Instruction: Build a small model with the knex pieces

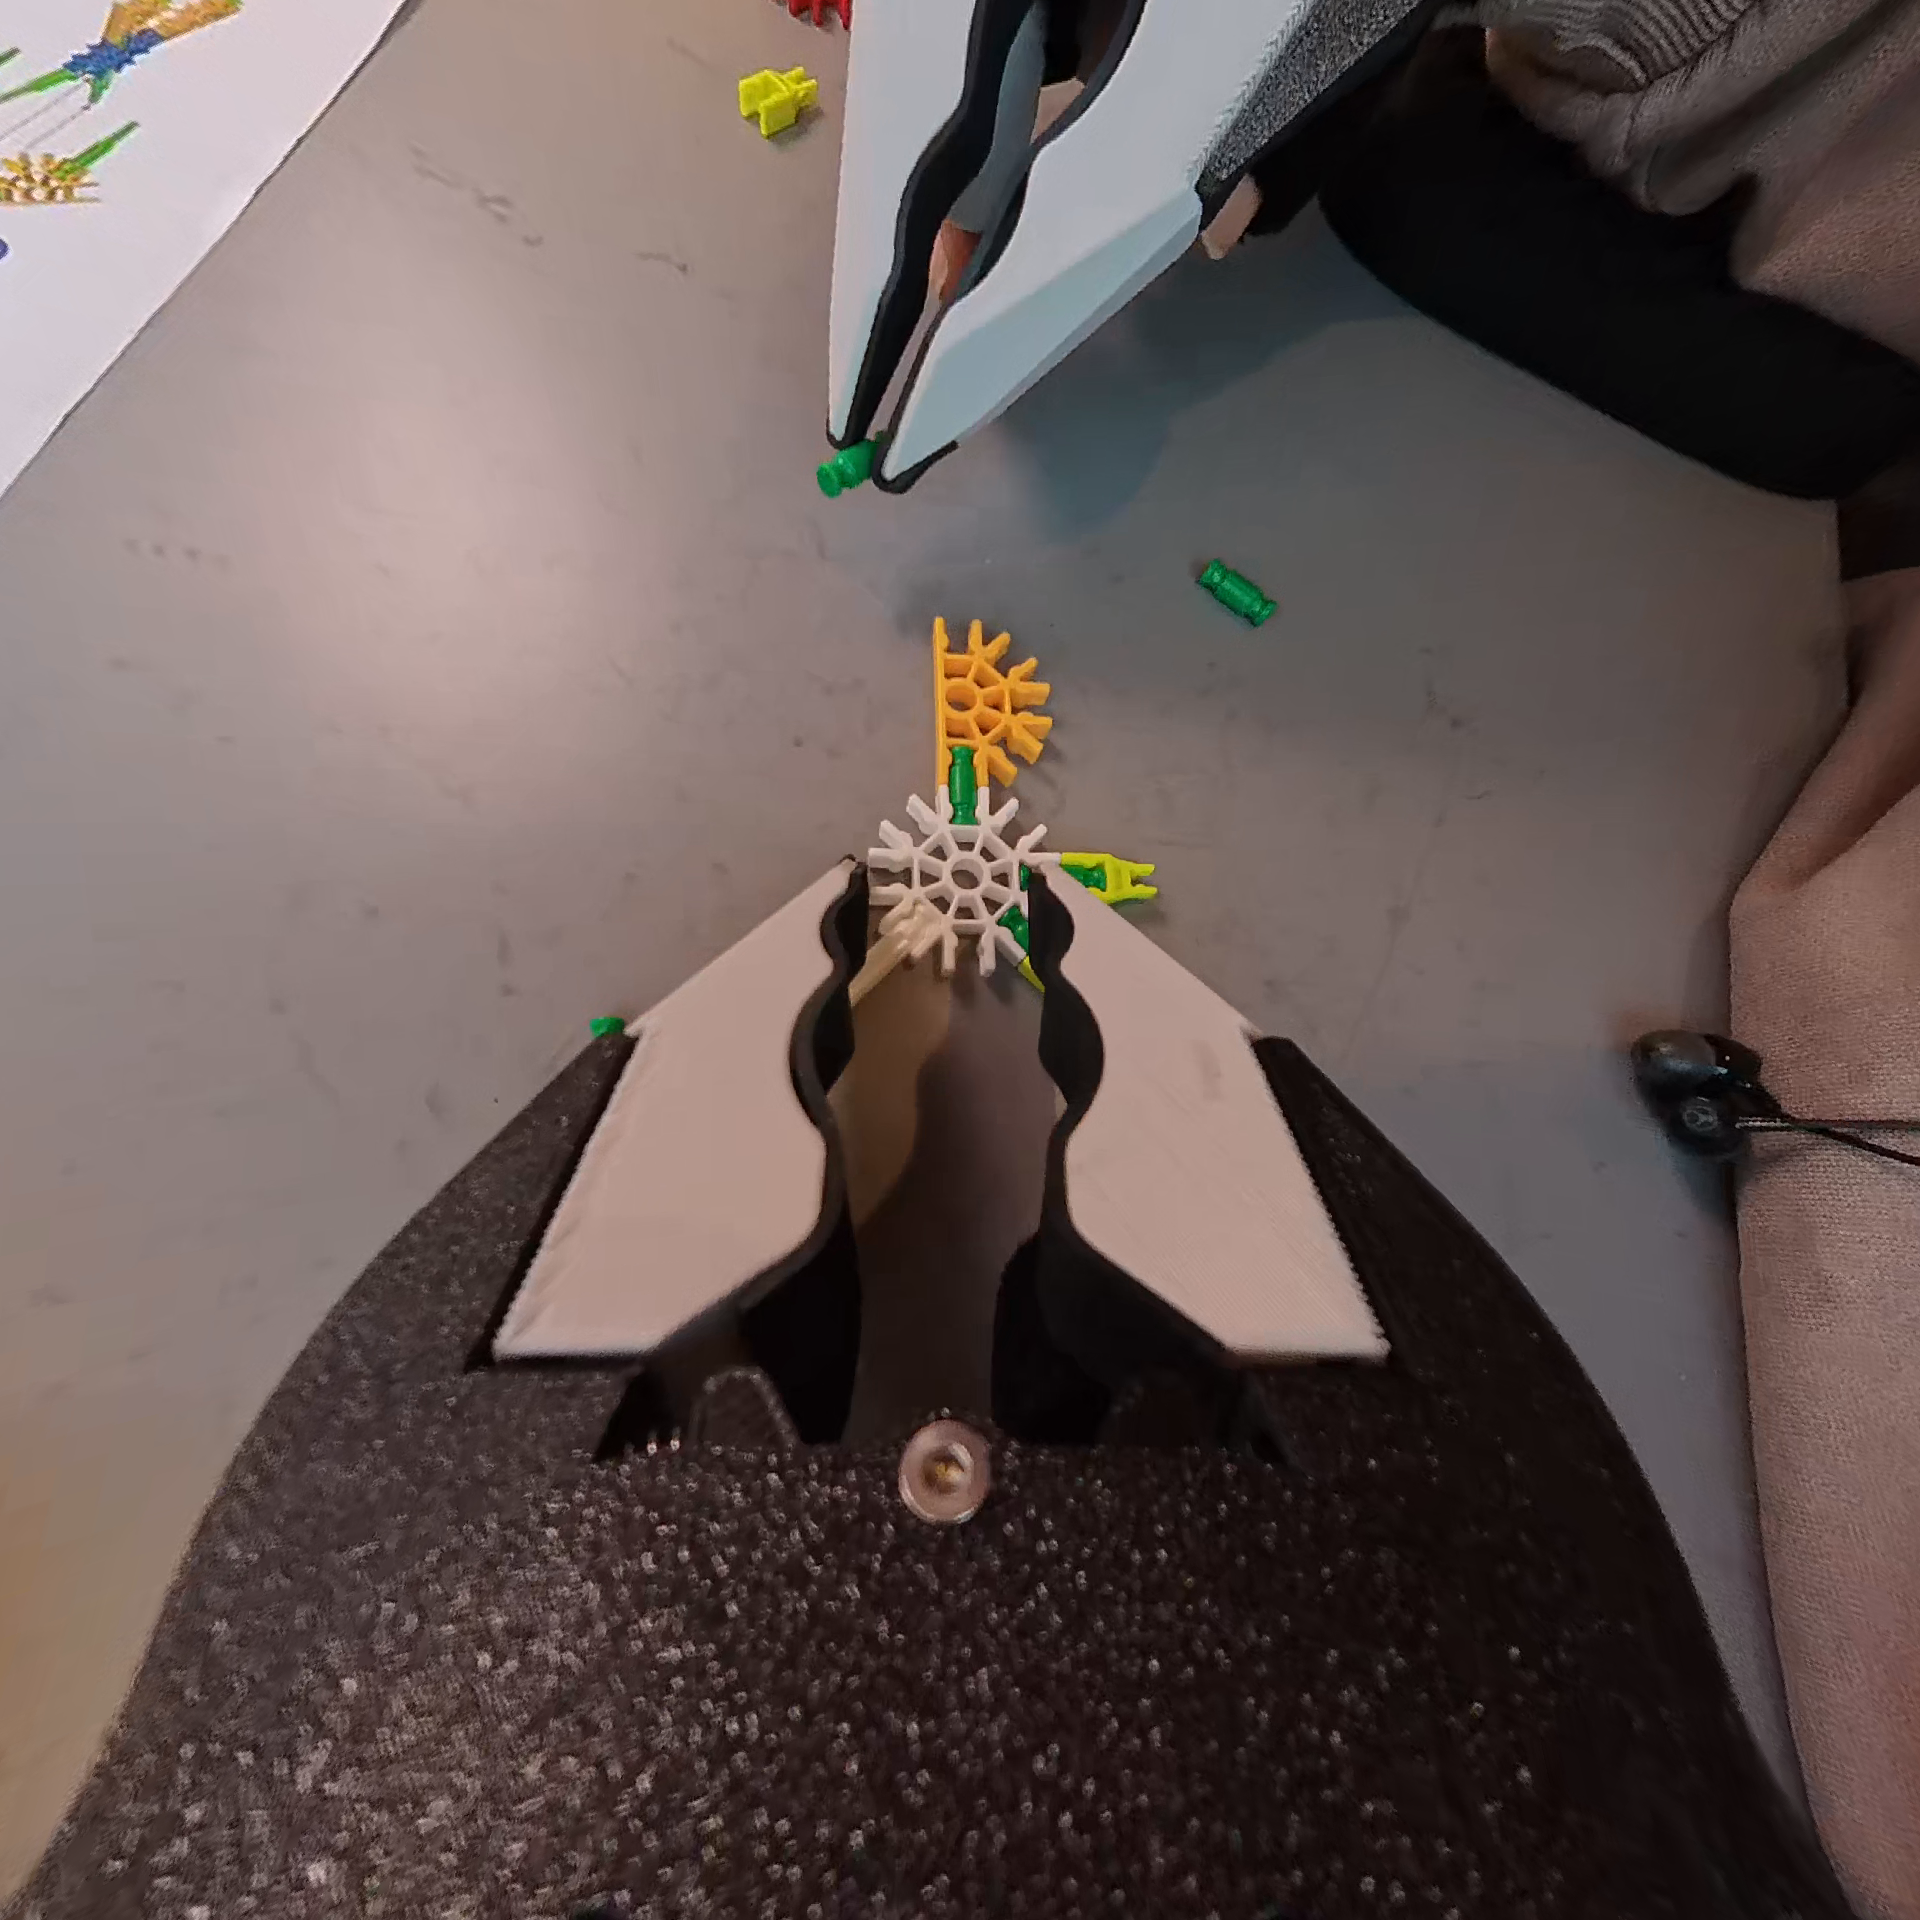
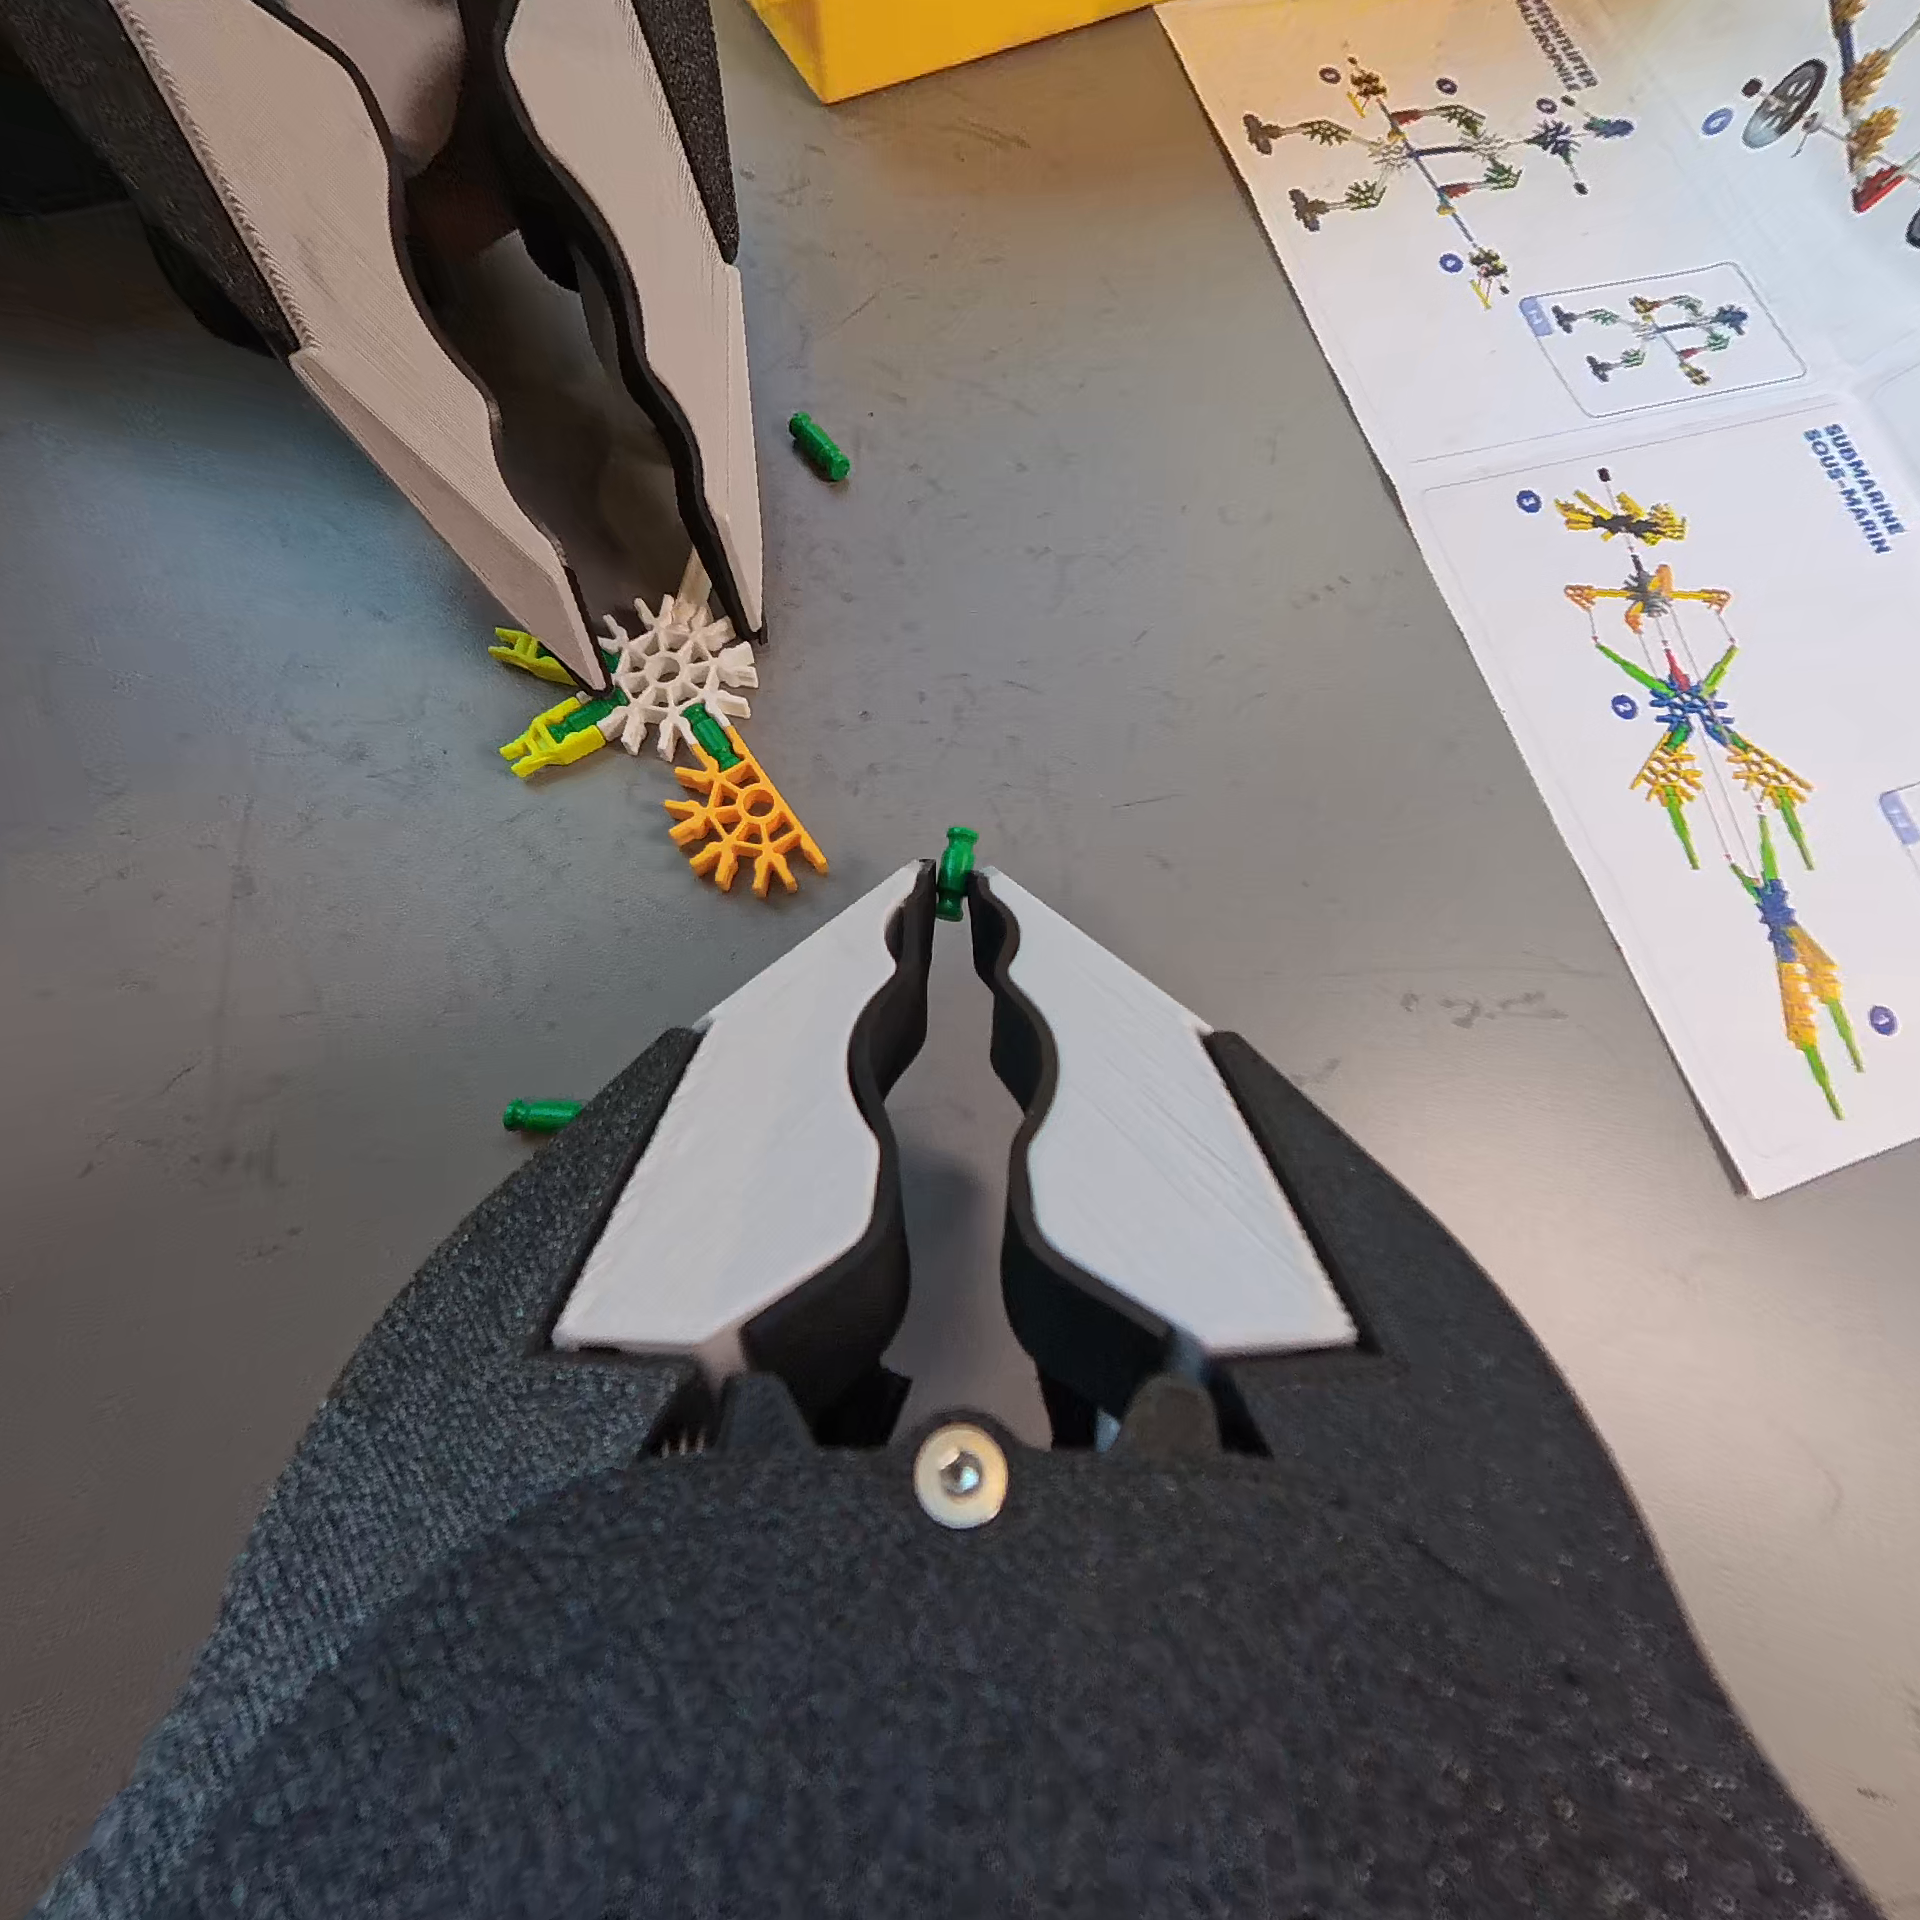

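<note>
Green rod (image 2: 956, 871) pinched half-hidden in right hand-held gripper (image 2: 951, 883); left hand-held gripper (image 1: 951, 904) clamps white connector (image 1: 961, 881).

Colours and patterns: construction pieces on a mottled grey table (image 2: 1143, 675)

White snowflake connector (image 2: 681, 675); orange fan connector (image 2: 748, 821) at its 5 o'clock; green rods (image 2: 819, 445), one (image 2: 954, 871) in the right hand-held gripper (image 2: 951, 883); yellow-green clips (image 2: 545, 740); both hand-held grippers light grey, black-lined, speckled black bodies, left hand-held gripper (image 1: 951, 883); white leaflet (image 2: 1558, 520) with multicoloured diagrams; yellow box (image 2: 935, 42).
</note>
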